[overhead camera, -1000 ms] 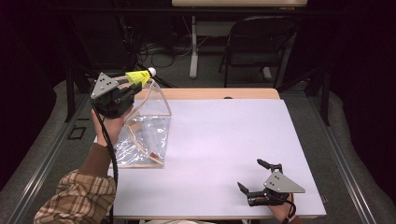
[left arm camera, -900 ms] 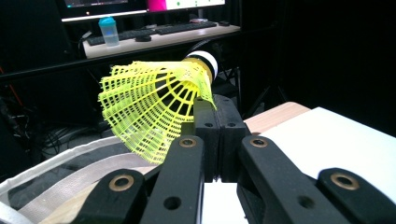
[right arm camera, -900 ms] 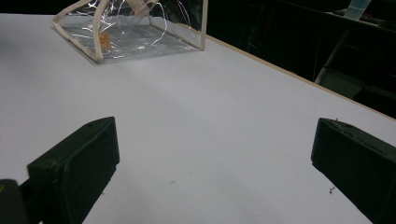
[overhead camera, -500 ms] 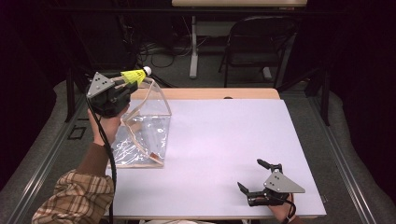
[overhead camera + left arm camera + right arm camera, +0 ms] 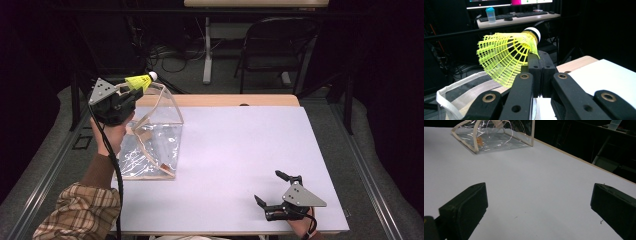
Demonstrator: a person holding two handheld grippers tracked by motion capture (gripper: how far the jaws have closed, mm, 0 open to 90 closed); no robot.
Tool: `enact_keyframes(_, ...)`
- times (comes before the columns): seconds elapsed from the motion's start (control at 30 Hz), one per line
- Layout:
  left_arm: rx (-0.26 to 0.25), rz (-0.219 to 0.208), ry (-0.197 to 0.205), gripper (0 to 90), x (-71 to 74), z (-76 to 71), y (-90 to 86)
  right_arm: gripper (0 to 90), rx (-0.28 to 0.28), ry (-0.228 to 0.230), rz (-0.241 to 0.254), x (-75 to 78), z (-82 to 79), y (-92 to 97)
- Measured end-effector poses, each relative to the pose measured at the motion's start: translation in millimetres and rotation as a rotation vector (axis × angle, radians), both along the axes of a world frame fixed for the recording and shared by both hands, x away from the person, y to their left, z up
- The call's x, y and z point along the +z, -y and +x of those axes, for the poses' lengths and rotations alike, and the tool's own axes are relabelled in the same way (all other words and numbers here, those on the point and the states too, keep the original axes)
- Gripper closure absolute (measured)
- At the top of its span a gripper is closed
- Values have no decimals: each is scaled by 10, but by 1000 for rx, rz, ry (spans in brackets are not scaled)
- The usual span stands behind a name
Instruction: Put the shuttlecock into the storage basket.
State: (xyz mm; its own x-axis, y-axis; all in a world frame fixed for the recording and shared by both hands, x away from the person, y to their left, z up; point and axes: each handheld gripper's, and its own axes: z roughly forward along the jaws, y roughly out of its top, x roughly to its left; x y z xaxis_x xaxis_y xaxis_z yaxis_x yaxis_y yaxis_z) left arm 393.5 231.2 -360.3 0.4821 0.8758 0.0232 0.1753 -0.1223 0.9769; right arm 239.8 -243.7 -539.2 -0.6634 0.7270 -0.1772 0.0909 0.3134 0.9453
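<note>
Left tool (image 5: 131, 89) is clenched on the skirt edge of a yellow shuttlecock (image 5: 138, 81), held up w/ the hand raised off the table (image 5: 240, 150), right over the open top of a clear plastic bag (image 5: 150, 135). In the left gripper view the pads meet tight, pinching only a thin bit of the mesh skirt (image 5: 504, 57), cork tip (image 5: 534, 33) pointing away from the tool. Prob. gripped at the rim because the skirt is light and springy: a thin pinch holds it w/o crushing the whole cone, and leaves the body free to drop clear once let go.

The bag sits at the table's left side, just beside the person's left forearm, its cream-trimmed mouth (image 5: 454, 87) standing open below the tool. It keeps itself open, so one hand is enough for the drop. Looks like the shuttlecock is meant to go into the bag; not in yet, since it hangs above the rim.

Right tool (image 5: 275, 192) is released, jaws spread wide w/ nothing between them, resting at the near right corner of the table, well apart from the bag. In the right gripper view the bag (image 5: 494, 137) lies far off across bare white surface. Likely parked there to stay out of the way.

Risk: light shuttlecock could catch on the bag's rim or handle strap when dropped.
</note>
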Motion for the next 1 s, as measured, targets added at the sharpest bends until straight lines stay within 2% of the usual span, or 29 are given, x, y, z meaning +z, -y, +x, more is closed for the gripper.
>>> enact_keyframes(1.0, 25, 0, -31, 899, -131, 55, -67, 6, -1, -2, 0, 0, 1, -1)
